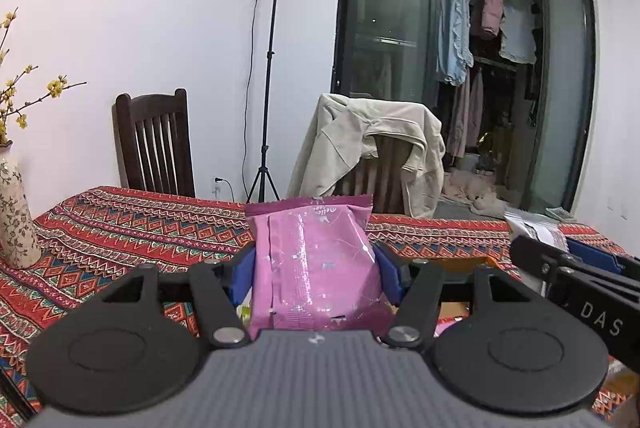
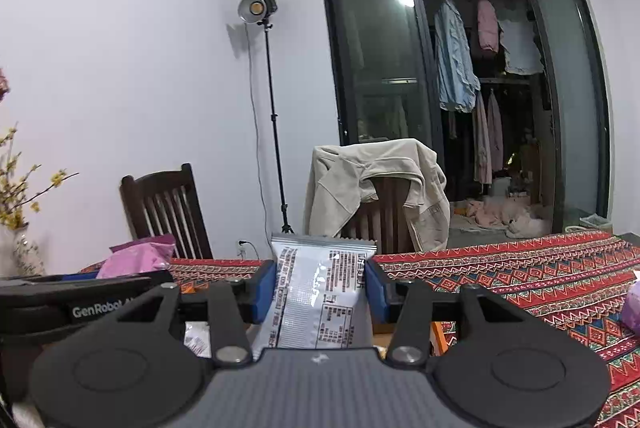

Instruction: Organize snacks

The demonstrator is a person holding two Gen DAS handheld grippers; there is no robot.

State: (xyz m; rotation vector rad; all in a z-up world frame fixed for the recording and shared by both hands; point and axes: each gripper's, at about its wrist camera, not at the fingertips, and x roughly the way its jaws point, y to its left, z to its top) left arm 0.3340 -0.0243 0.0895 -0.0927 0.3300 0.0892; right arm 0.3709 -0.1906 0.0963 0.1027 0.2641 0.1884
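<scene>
A pink snack packet (image 1: 316,264) stands upright between the blue pads of my left gripper (image 1: 316,268), which is shut on it above the patterned tablecloth (image 1: 120,228). My right gripper (image 2: 320,288) is shut on a silver-white snack packet (image 2: 320,292) with black print, also held upright above the table. In the right wrist view the pink snack packet (image 2: 138,258) and the left gripper's black body (image 2: 76,292) show at the left. In the left wrist view the right gripper's black arm (image 1: 576,272) and the white packet's top (image 1: 532,226) show at the right.
A flowered vase (image 1: 16,220) with yellow blossoms stands at the table's left. Two dark wooden chairs (image 1: 156,144) stand behind the table, one draped with a beige jacket (image 1: 372,152). A light stand (image 1: 272,68) is by the wall. An orange-edged box (image 2: 438,336) lies under the grippers. A pale purple thing (image 2: 632,304) sits at the right.
</scene>
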